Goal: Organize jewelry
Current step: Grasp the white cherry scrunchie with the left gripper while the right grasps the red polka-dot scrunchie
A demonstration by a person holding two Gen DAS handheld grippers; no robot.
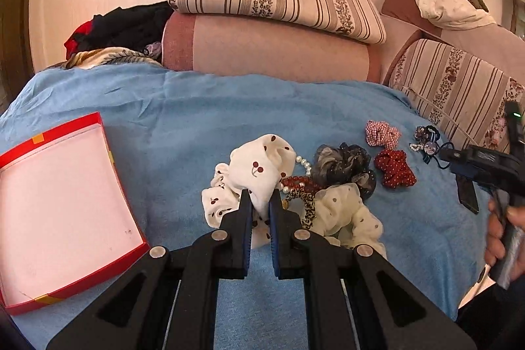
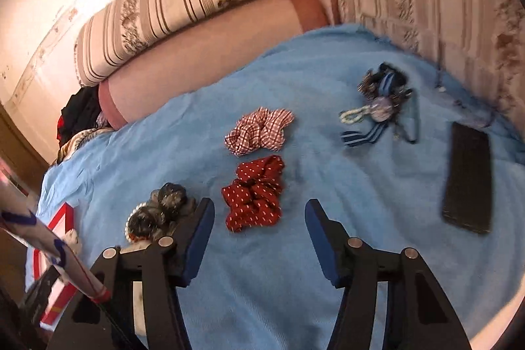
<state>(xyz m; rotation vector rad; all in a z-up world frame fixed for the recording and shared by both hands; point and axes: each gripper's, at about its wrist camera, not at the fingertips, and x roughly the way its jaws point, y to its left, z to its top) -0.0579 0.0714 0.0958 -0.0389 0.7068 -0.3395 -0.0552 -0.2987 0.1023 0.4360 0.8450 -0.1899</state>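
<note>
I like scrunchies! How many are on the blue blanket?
5: cherry-print scrunchie in the left gripper, grey one, cream dotted one, red dotted one, checked one. The pile may hide more.

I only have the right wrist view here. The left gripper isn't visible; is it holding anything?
Observer: Yes, the left gripper is shut on the white cherry-print scrunchie.
Operator: Is the red box filled yet?
Observer: No, the red box holds nothing; its pink floor is bare.
Operator: Anything else in that pile?
Observer: A leopard-print band lies beside red beads.
</note>
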